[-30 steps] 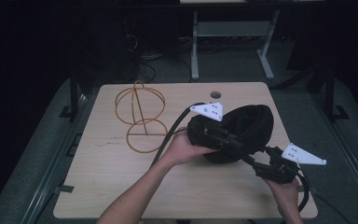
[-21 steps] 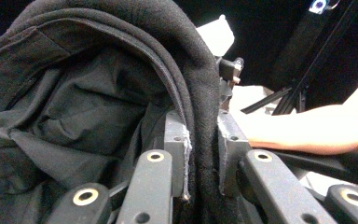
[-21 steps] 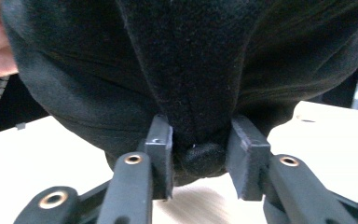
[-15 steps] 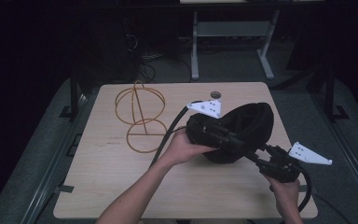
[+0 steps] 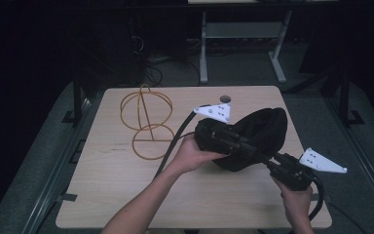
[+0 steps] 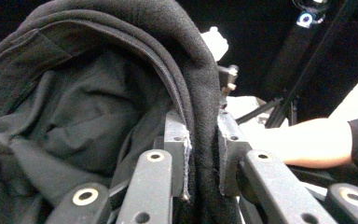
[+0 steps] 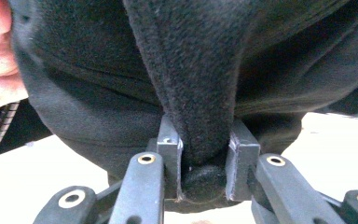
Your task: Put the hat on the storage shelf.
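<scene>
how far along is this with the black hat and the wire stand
Done: both grippers have a pinch on the black fleece hat, the left gripper on its rim, the right gripper on a fold. In hand: the hat is held above the wooden table. Left: the orange wire stand stands bare, apart from the hat.

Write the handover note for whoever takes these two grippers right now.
Left gripper: shut on the black hat's brim edge; the lining faces this camera.
Right gripper: shut on a thick fold of the same hat.
Position: the hat is held between both grippers over the right half of the table; whether it touches the tabletop cannot be told. The orange wire stand stands apart at the table's far left, nothing on it.
Done: hat gripped at two points.
Left: probably carry the hat to the stand and set it over the top, then open both grippers.
</scene>
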Motion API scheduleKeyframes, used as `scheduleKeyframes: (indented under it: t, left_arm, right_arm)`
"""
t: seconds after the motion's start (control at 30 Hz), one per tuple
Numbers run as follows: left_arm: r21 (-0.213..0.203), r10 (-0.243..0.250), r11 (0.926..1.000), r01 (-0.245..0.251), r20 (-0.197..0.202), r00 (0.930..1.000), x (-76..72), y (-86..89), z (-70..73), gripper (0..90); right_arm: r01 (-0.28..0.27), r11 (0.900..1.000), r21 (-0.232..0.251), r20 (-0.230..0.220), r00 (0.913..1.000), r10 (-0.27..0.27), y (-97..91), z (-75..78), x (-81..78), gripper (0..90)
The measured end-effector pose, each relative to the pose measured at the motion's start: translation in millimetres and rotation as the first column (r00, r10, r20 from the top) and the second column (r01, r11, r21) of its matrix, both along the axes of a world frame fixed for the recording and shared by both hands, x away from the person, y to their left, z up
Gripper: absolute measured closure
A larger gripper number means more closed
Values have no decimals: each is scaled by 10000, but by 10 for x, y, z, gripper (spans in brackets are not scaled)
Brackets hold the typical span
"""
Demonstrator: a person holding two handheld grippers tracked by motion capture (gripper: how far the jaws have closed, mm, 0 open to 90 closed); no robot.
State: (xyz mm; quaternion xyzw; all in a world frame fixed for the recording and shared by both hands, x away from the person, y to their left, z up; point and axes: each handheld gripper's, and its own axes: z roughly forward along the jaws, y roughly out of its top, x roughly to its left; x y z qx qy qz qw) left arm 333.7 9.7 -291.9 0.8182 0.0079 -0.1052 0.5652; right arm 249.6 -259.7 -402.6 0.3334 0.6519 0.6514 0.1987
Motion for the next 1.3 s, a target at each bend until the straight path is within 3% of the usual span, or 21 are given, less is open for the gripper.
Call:
scheduleKeyframes:
  t: [0.1, 0.27, 0.43, 0.63, 0.83, 0.9, 0.97, 1.07, 1.3]
  left_arm:
    - [-68, 222, 9997, -223, -116, 9997, 36, 45, -23, 766]
    - [-16, 613, 9981, -613, 23, 9981, 58, 87, -35, 710]
    - [311, 901, 9954, -905, 130, 9958, 85, 104, -76, 675]
    - [185, 1097, 9938, -1097, 41, 9940, 100, 119, -99, 651]
    - [631, 1652, 9839, -1675, 400, 9854, 122, 170, -113, 563]
    - [564, 1816, 9813, -1839, 442, 9824, 120, 195, -125, 537]
    - [465, 1952, 9791, -1978, 552, 9792, 122, 231, -120, 540]
    - [687, 2235, 9710, -2289, 780, 9716, 111, 276, -120, 522]
    - [998, 2425, 9623, -2530, 1062, 9643, 79, 394, -162, 507]
  right_arm:
    - [208, 9996, -210, 56, 9998, -207, -30, 54, -27, 721]
    - [411, 9978, -519, 167, 9990, -402, -66, 156, -62, 723]
    - [521, 9975, -484, 186, 9985, -512, -101, 229, -99, 724]
    - [716, 9958, -579, 447, 9966, -690, -127, 339, -134, 725]
    - [762, 9941, -777, 521, 9960, -723, -140, 437, -139, 725]
    - [842, 9924, -893, 532, 9954, -797, -151, 461, -130, 726]
    - [870, 9925, -853, 583, 9949, -822, -171, 482, -130, 726]
    - [1043, 9916, -762, 619, 9931, -997, -209, 508, -131, 726]
    - [1391, 9866, -847, 842, 9877, -1321, -334, 640, -112, 727]
